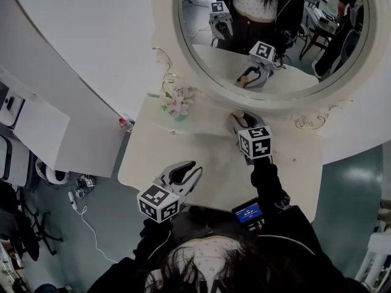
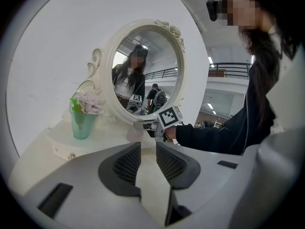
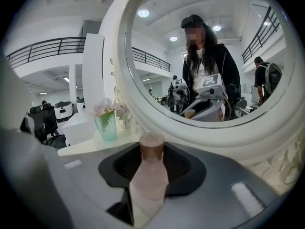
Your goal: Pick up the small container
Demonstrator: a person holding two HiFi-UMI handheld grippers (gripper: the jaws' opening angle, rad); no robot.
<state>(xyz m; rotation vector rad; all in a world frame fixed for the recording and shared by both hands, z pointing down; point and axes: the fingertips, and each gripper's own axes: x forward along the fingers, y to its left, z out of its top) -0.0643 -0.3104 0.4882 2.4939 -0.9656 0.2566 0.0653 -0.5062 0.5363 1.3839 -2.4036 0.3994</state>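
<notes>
White vanity table (image 1: 183, 148) below the round mirror (image 1: 269, 35); right gripper (image 1: 238, 121) has its jaws clamped on the small container (image 3: 148, 178), upright between them; left gripper (image 2: 147, 159) hangs back, jaws together.

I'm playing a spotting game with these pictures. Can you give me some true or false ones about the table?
1. The bottle stands between the right tongs. True.
2. The left tongs hold the vase. False: they are shut with nothing in them, and the vase stands apart near the mirror.
3. The vase has flowers in it. True.
4. The mirror is square. False: it is round.
</notes>
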